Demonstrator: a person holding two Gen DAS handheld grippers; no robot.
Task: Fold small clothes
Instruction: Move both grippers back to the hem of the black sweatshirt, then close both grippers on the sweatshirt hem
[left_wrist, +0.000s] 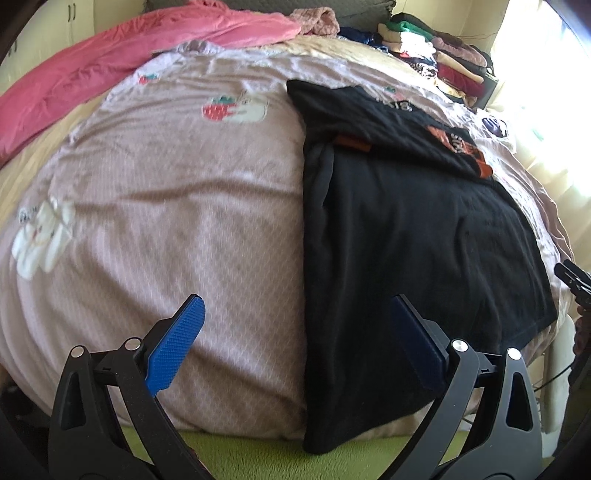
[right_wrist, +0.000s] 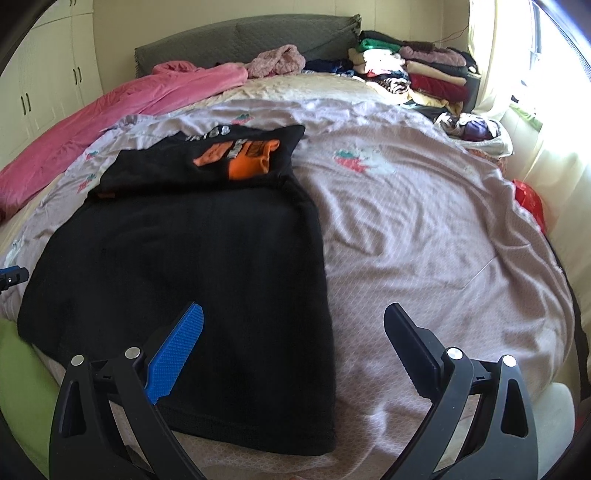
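Black T-shirt (left_wrist: 424, 236): it lies flat on the pink blanket (left_wrist: 177, 206), partly folded, with the printed upper part turned down over the body and the orange print (right_wrist: 243, 157) facing up.
Left gripper (left_wrist: 297, 325): your jaws stand wide with nothing between them. The shirt's left edge runs up from 6 o'clock between the fingers, so the 3 o'clock finger sits over black cloth and the 9 o'clock finger over blanket.
Right gripper (right_wrist: 293, 332): your jaws are also spread wide and hold nothing. The shirt's right edge passes between them, with cloth under the 9 o'clock finger and blanket under the 3 o'clock one.
Contact: you cannot tell from either view whether any finger touches the fabric.
Surroundings: a stack of folded clothes (right_wrist: 413, 70) sits at 1 o'clock, a pink duvet (right_wrist: 110, 114) at 10 o'clock.
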